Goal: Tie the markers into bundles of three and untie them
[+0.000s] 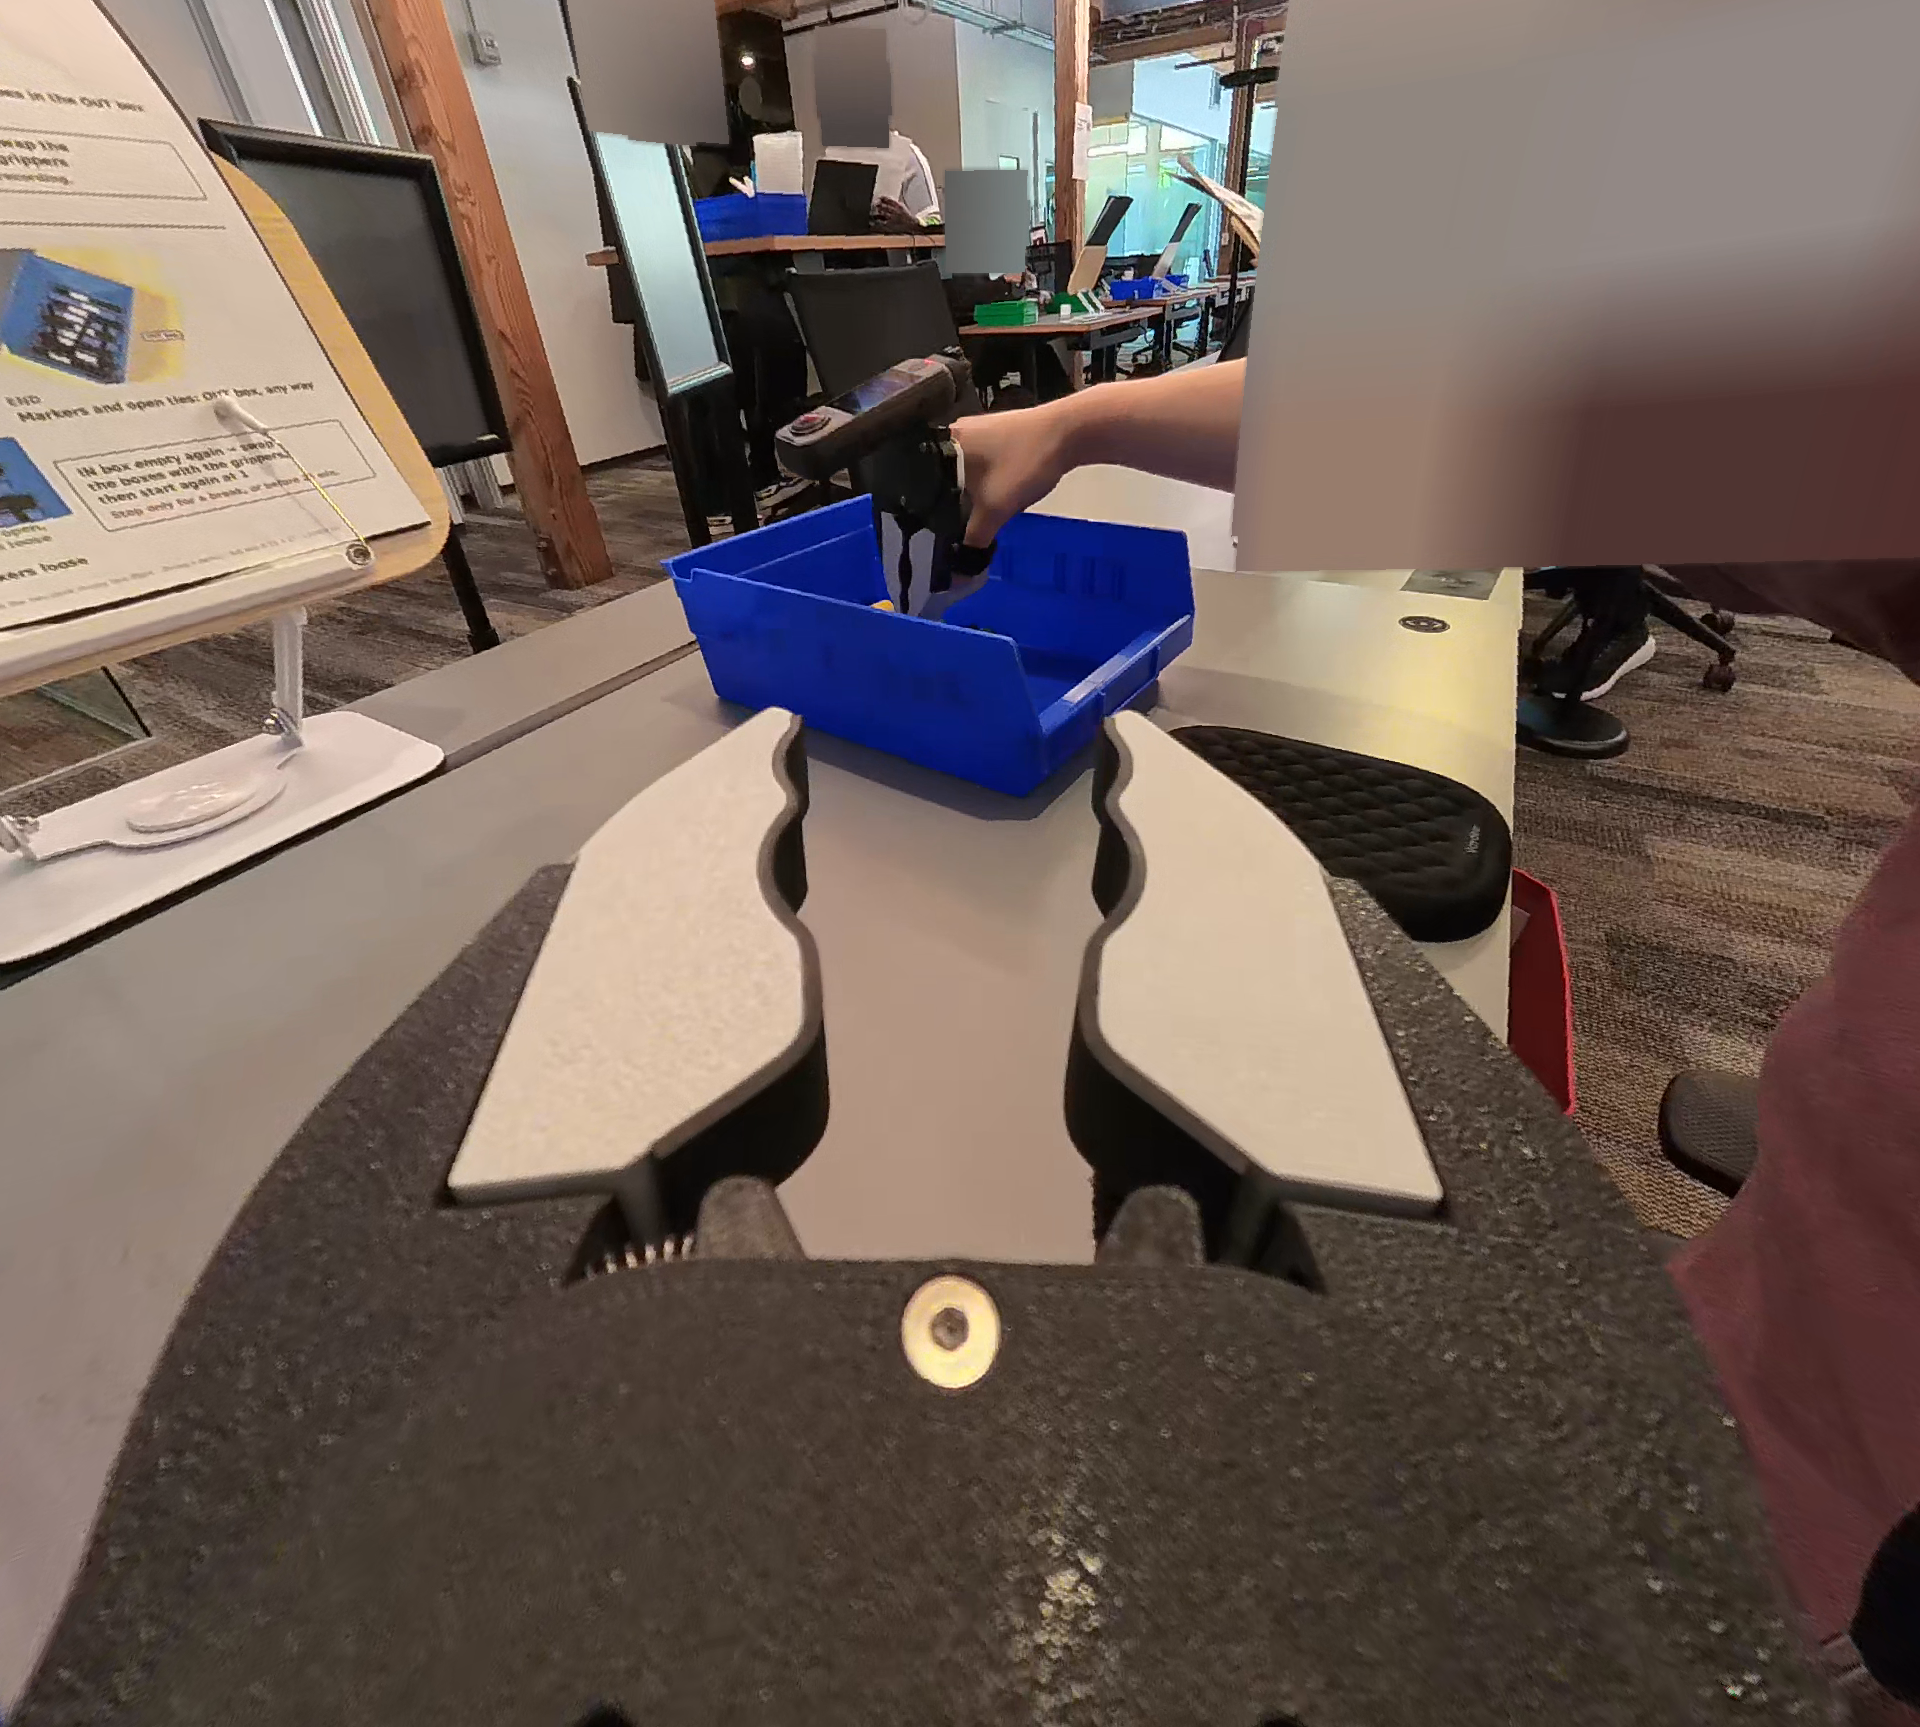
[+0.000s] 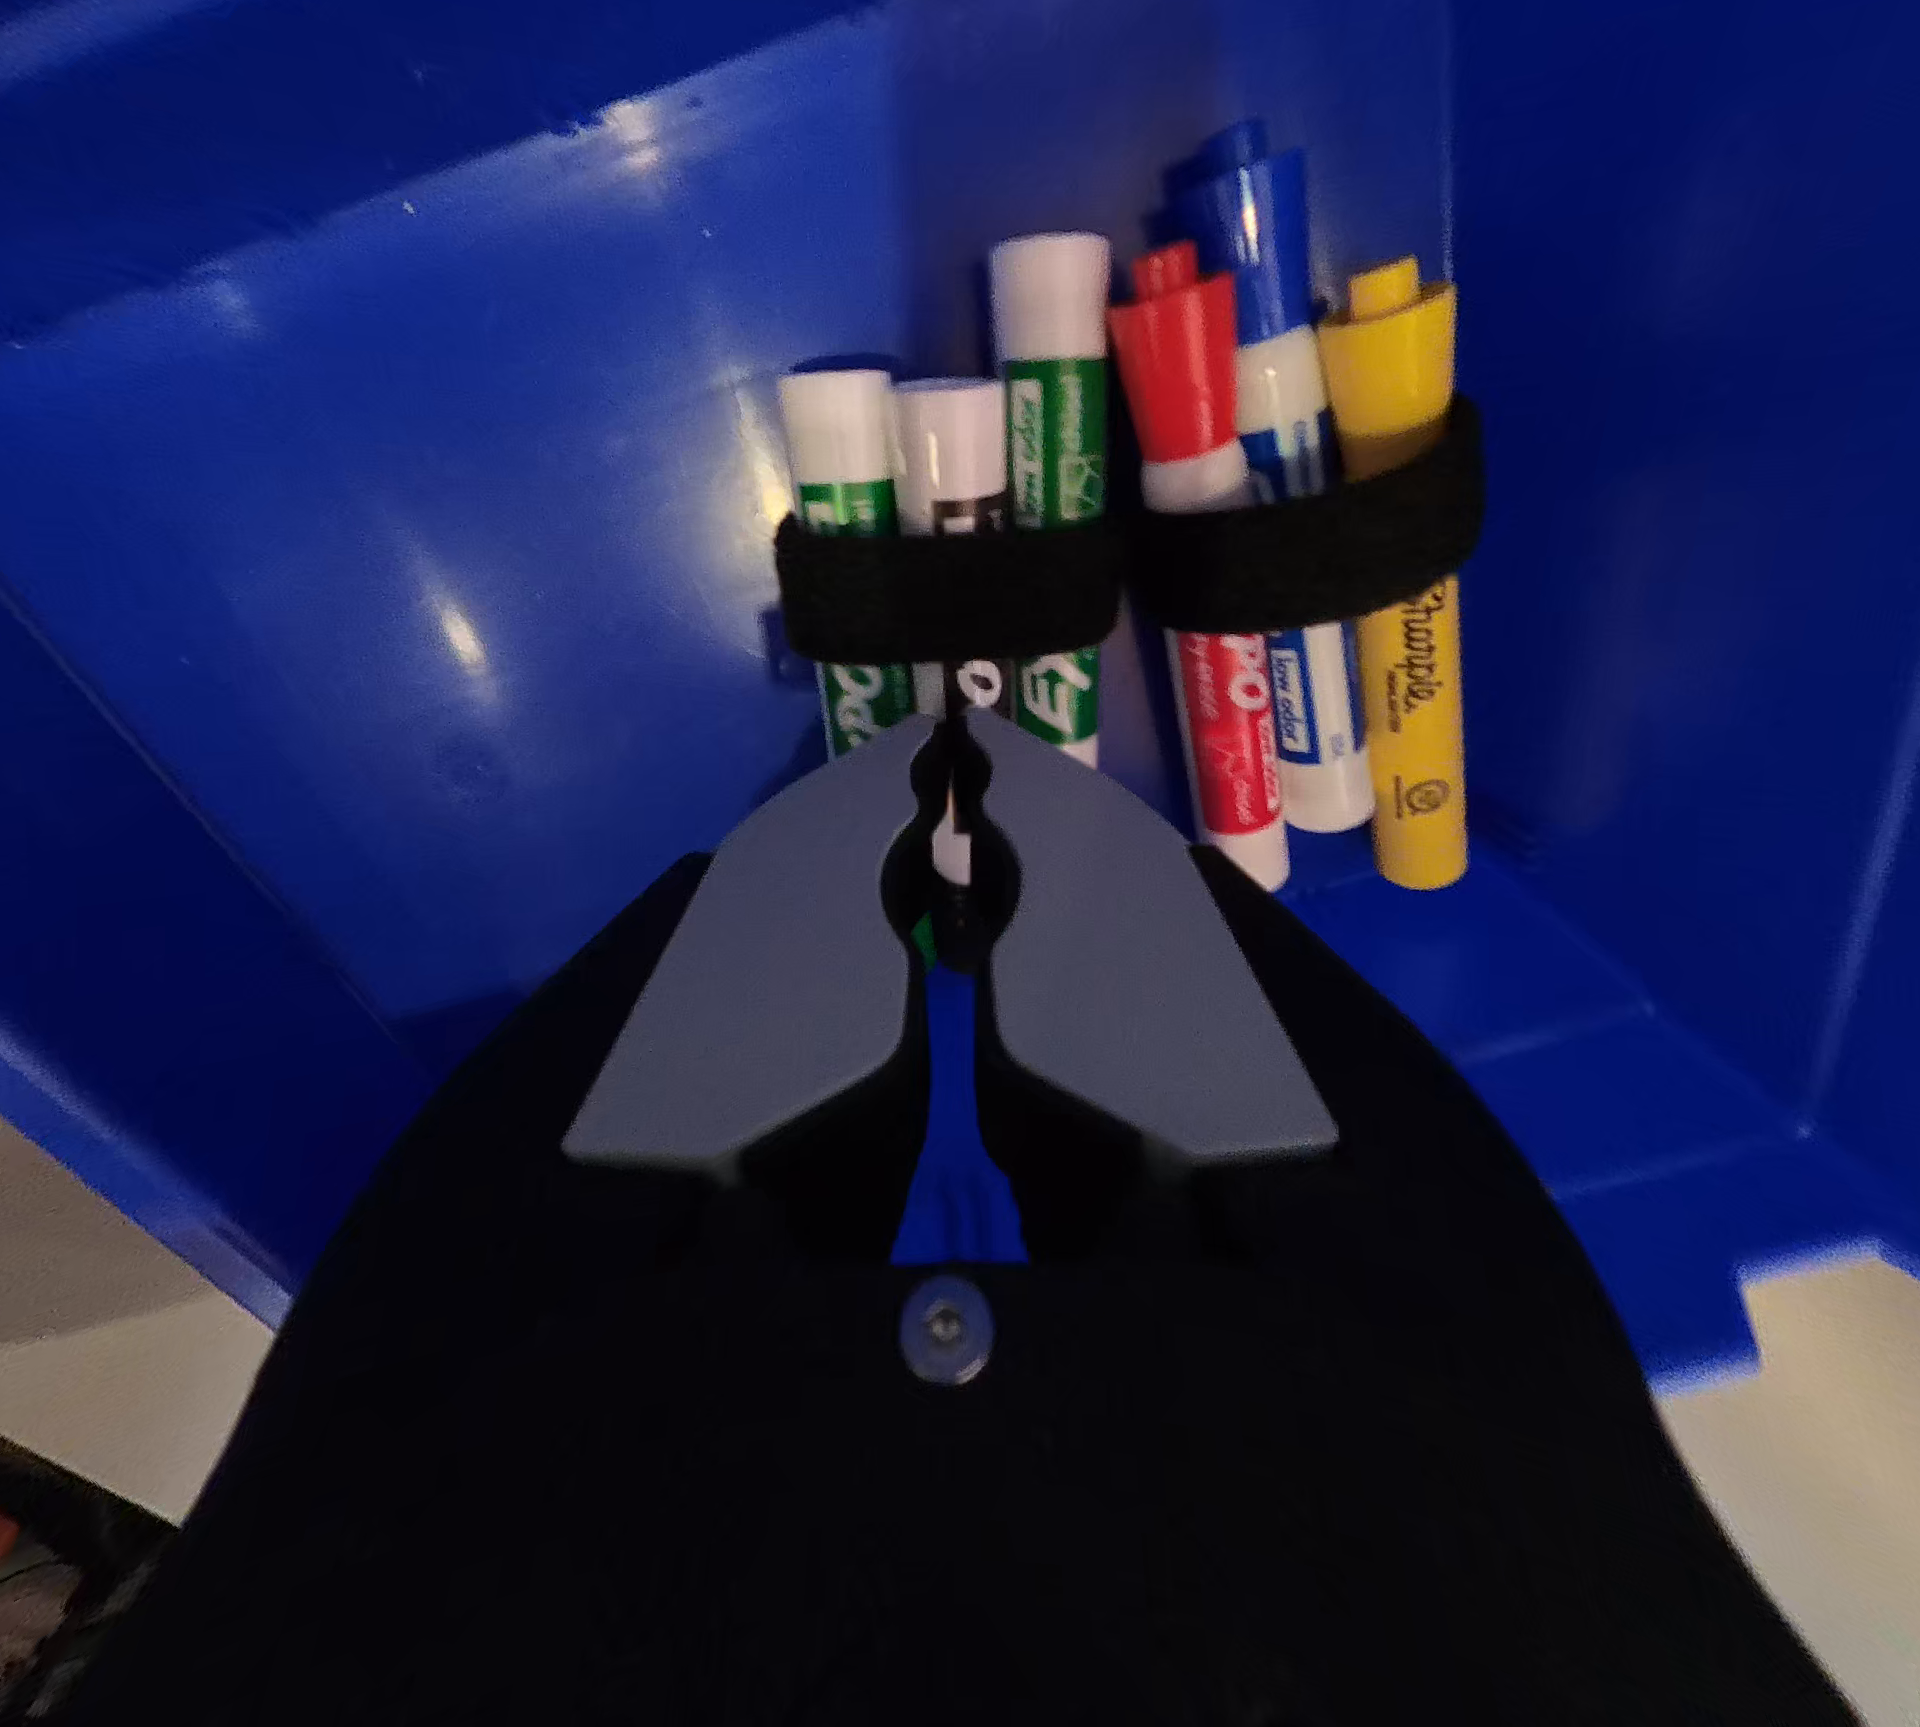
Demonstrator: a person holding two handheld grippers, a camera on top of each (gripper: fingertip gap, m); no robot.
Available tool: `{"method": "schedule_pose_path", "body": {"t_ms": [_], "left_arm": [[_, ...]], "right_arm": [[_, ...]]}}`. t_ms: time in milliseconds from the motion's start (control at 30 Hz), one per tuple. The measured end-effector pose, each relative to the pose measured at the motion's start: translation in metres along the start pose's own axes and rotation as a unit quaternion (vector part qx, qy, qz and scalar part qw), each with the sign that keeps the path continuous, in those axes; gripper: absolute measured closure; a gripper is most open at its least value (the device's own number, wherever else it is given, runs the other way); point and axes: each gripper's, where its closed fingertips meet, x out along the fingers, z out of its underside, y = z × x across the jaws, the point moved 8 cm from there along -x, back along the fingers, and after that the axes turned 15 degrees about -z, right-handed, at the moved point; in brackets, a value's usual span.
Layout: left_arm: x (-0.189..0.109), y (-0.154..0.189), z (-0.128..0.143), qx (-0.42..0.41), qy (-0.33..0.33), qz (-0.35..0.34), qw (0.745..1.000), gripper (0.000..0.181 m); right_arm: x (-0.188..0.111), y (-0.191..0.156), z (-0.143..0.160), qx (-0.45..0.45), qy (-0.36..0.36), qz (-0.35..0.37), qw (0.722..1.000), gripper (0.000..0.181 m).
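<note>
A blue bin [image 1: 883, 690] stands on the grey table [image 1: 312, 1002]. My left gripper [image 1: 951, 742] is open and empty, just above the table in front of the bin. My right gripper [image 1: 920, 576] reaches down into the bin [image 2: 416, 430]. In the right wrist view two marker bundles lie by the bin wall. One has two green markers and a black one [image 2: 1049, 472] in a black strap [image 2: 945, 586]. The other has red, blue and yellow markers [image 2: 1299, 451] in a second black strap [image 2: 1309, 545]. My right gripper [image 2: 954, 727] is shut on a thin black tail hanging from the first strap.
An instruction sheet on a tilted stand [image 1: 156, 327] with a white base [image 1: 208, 804] is at the left. A black padded wrist rest [image 1: 1371, 825] lies right of the bin. The person's sleeve [image 1: 1818, 1158] fills the right edge. There is about 45 cm between the tips of the two grippers.
</note>
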Motion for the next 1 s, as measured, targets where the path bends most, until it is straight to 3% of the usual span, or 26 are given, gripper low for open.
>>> {"method": "schedule_pose_path", "body": {"t_ms": [167, 300, 400, 600, 1000], "left_arm": [[0.001, -0.001, 0.003, -0.005, -0.006, 0.003, 1.000, 0.129], [0.002, -0.001, 0.004, 0.001, -0.013, 0.005, 1.000, 0.129], [0.004, -0.001, 0.006, 0.003, -0.015, 0.011, 1.000, 0.129], [0.012, 0.005, 0.004, 0.005, -0.014, 0.030, 0.999, 0.129], [0.019, 0.021, 0.010, 0.003, -0.025, 0.065, 0.998, 0.129]], "right_arm": [[0.002, 0.000, -0.010, -0.003, 0.016, -0.013, 1.000, 0.179], [-0.013, -0.001, 0.005, 0.036, -0.002, 0.000, 0.999, 0.177], [-0.021, -0.006, 0.020, 0.072, -0.047, -0.010, 0.996, 0.178], [-0.006, -0.005, 0.029, 0.043, -0.168, 0.012, 0.985, 0.177], [0.005, 0.000, 0.027, 0.005, -0.207, 0.050, 0.977, 0.173]]}}
